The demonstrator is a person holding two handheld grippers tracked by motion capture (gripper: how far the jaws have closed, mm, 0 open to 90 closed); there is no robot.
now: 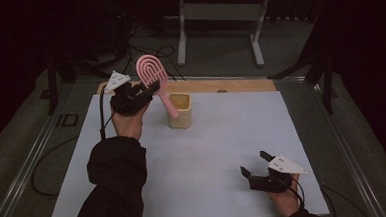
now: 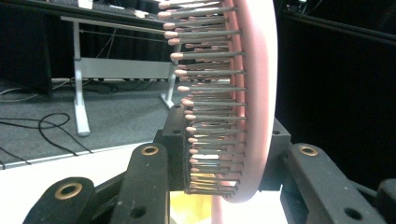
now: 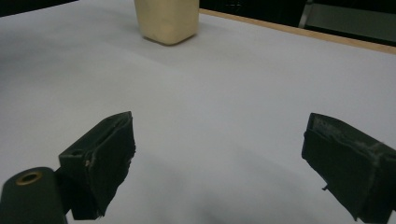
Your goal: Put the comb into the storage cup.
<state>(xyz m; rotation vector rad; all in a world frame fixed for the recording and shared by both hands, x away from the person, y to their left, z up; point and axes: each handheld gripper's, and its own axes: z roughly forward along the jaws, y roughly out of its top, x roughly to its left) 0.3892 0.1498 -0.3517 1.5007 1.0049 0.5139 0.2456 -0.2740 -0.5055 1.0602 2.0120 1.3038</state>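
— Pink hairbrush [image 1: 151, 75] over the yellow cup [image 1: 179, 110], handle tip at the rim?
— Yes; left gripper [image 1: 147, 92] should lower it straight, wrist raised.
— Left gripper view?
— Jaws clamp the brush head [image 2: 243, 98], bristles sideways.
— Right gripper view?
— Right gripper [image 3: 219, 163] rests low, jaws wide apart, empty, above the bench [image 3: 224, 93].

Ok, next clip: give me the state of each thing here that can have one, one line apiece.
Hairbrush: lifted off the table, head clamped, handle angled down into the cup.
Cup: upright on the table, open top, handle end of the brush inside.
Left gripper: shut on the hairbrush head.
Right gripper: open, nothing between the jaws, low over the white table.
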